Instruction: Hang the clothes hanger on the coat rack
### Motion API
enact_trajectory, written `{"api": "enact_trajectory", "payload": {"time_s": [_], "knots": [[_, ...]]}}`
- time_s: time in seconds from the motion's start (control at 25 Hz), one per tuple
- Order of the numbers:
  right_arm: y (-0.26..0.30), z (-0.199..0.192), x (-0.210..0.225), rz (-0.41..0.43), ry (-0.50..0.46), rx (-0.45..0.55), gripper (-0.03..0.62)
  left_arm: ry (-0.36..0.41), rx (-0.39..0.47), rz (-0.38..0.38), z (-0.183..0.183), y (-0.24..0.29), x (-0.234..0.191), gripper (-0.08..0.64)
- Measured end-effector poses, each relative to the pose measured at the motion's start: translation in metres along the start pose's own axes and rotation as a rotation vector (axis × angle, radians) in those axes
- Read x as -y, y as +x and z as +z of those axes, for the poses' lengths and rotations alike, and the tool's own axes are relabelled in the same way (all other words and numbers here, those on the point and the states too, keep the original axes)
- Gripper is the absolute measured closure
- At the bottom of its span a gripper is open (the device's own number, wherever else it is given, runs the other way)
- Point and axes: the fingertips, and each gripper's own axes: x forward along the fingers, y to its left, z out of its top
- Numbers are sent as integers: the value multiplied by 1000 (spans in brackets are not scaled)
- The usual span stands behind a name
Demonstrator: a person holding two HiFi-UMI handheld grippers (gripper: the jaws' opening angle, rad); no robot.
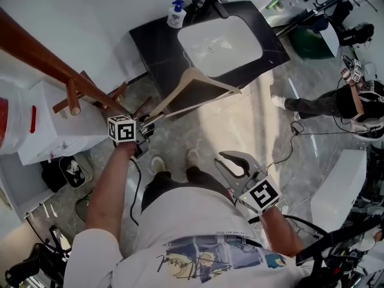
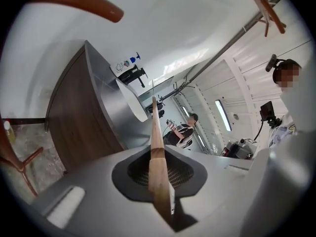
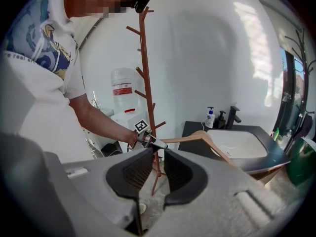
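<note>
My left gripper [image 1: 146,126] is shut on one end of a pale wooden clothes hanger [image 1: 193,90], which reaches out over the floor toward the sink. In the left gripper view the hanger's arm [image 2: 155,132] runs straight out from between the jaws [image 2: 159,177]. The brown wooden coat rack [image 1: 54,65] rises at the left, its pegs just left of that gripper. The right gripper view shows the rack [image 3: 145,73], the left gripper [image 3: 155,143] and the hanger [image 3: 197,138] beside it. My right gripper [image 1: 233,165] hangs low by my body, open a little and holding nothing [image 3: 158,164].
A dark vanity with a white sink [image 1: 221,44] stands ahead, with a soap bottle [image 1: 175,14] and a black tap on it. A white cabinet [image 1: 48,125] sits at the left behind the rack. Another person [image 1: 336,101] is at the right, with cables on the floor.
</note>
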Motion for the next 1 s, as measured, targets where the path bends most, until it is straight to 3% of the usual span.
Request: {"api": "enact_trajectory", "payload": {"time_s": [0.36, 0.64, 1.0], "knots": [[-4, 5, -2, 96, -60, 37, 520, 125, 52, -2, 0, -25, 70, 528], [-3, 11, 3, 211, -117, 79, 520, 235, 153, 22, 15, -67, 146, 528], [0, 23, 18, 338, -195, 118, 522, 397, 243, 105, 39, -114, 261, 528]]}}
